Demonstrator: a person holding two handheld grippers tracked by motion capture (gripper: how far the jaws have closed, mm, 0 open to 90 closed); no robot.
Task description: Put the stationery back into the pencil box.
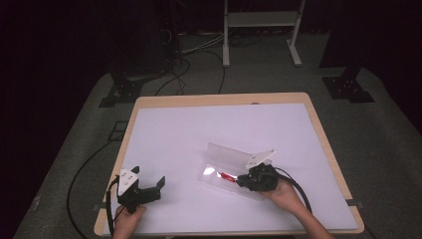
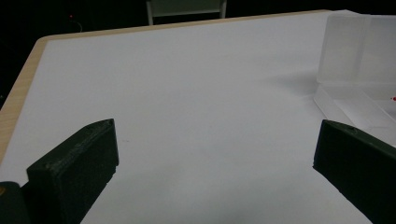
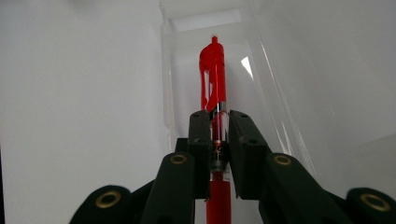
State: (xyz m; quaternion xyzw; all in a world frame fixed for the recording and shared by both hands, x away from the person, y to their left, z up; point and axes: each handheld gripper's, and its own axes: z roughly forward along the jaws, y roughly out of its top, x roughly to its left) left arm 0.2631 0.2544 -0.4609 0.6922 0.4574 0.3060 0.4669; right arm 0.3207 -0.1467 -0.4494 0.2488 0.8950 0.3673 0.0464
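Over the clear box (image 1: 226, 167) near the counter's (image 1: 174, 134) front, our right gripper (image 3: 218, 135) has its jaws clamped on the red pen (image 3: 213, 74). We judge we are setting it inside; next comes a gentle release. Our left gripper (image 1: 149, 185) rests agape.

A wooden-edged table (image 1: 318, 129) is covered almost edge to edge by a white sheet (image 1: 199, 134). On the sheet, right of centre and toward the near edge, lies an open clear plastic case (image 1: 226, 157), its lid raised.
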